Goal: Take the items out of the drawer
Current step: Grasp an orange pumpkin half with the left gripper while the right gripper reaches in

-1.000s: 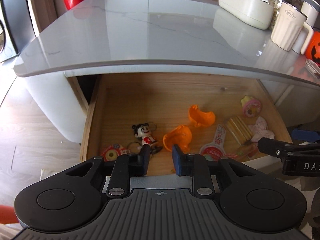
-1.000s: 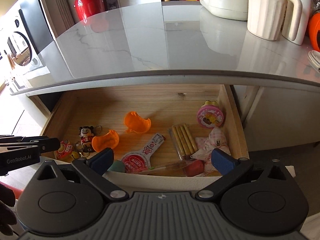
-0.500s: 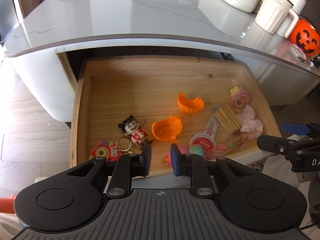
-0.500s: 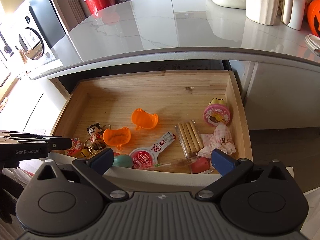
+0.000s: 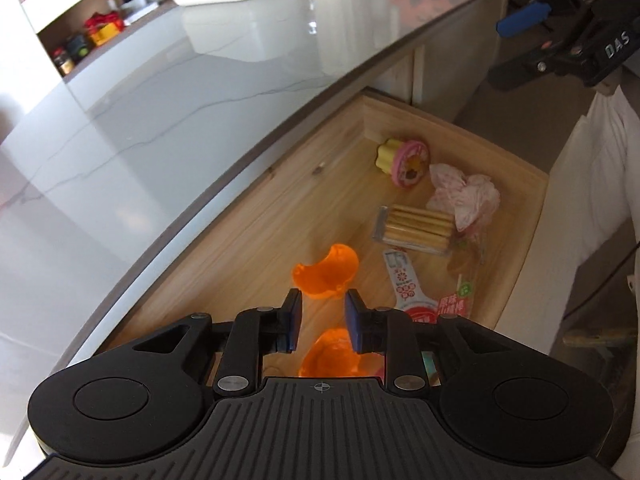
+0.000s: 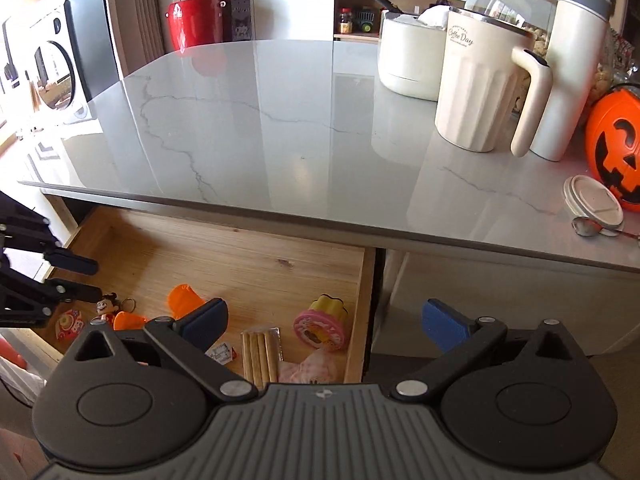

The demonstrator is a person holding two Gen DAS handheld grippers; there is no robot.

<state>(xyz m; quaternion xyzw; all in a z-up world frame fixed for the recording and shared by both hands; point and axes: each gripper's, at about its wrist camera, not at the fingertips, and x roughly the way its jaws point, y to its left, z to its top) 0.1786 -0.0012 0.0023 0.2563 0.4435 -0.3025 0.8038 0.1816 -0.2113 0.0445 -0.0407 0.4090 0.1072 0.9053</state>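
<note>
The wooden drawer [image 5: 516, 264] [image 6: 240, 256] stands pulled out under a grey marble counter [image 6: 304, 128]. It holds two orange shell halves [image 5: 328, 272] [image 5: 330, 354], a biscuit pack [image 5: 416, 226] [image 6: 260, 356], a pink and yellow round toy [image 5: 404, 158] [image 6: 320, 324], a pink cloth [image 5: 468, 196], a red and white packet [image 5: 412, 292] and a doll keychain [image 6: 107, 307]. My left gripper [image 5: 320, 314] hovers over the orange halves, open a narrow gap, holding nothing. My right gripper [image 6: 324, 326] is wide open above the drawer's right end.
On the counter stand a cream mug [image 6: 480, 96], a white tumbler [image 6: 572, 68], a white pot [image 6: 408, 60], an orange pumpkin bucket [image 6: 616, 148] and a lid with a spoon [image 6: 592, 200]. A red bin [image 6: 196, 20] sits beyond the counter.
The left gripper swung to the left end of the drawer, now looking along it, and came down close over the orange halves. The right gripper rose and tilted up toward the counter.
</note>
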